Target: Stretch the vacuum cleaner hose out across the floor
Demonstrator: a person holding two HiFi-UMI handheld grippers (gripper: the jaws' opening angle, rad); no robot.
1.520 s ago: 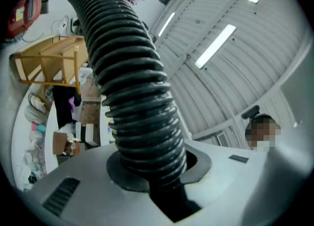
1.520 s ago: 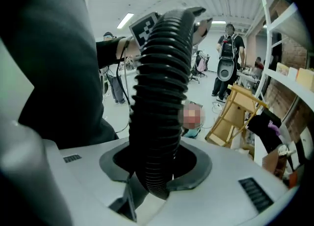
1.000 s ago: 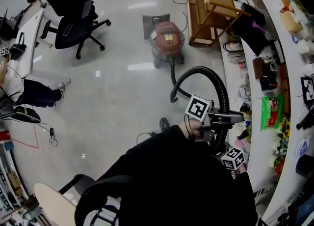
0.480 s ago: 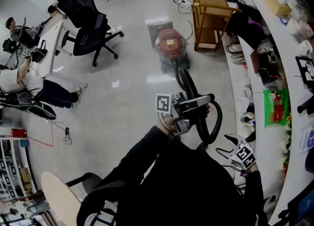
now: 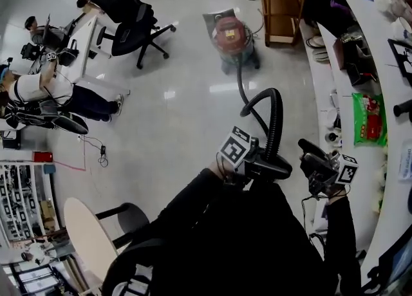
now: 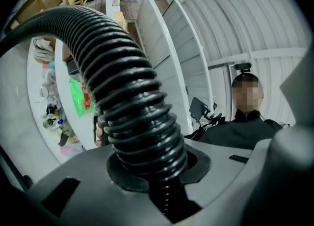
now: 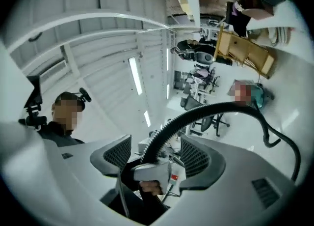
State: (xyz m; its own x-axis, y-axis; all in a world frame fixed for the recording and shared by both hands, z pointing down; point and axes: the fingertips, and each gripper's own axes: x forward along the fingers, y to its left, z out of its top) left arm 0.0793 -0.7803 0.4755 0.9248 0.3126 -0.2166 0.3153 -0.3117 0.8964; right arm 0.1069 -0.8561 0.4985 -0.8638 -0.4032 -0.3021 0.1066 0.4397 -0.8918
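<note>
Vac body (image 5: 232, 34) sits far up the floor (image 5: 180, 114). The hose (image 5: 278, 121) runs from it, arches up and drops into our left gripper (image 5: 275, 167), fingers clamped on the ribbed tube. To do this well we'd hold that clamp firm and back away from the vac w/o jerking, so the arch flattens instead of kinking. Right gripper (image 5: 312, 159) has fingers apart, nothing betw. them; it could take the tube lower down. Hose's free end is hidden under our torso. Bench (image 5: 380, 63) at right is cut off.
</note>
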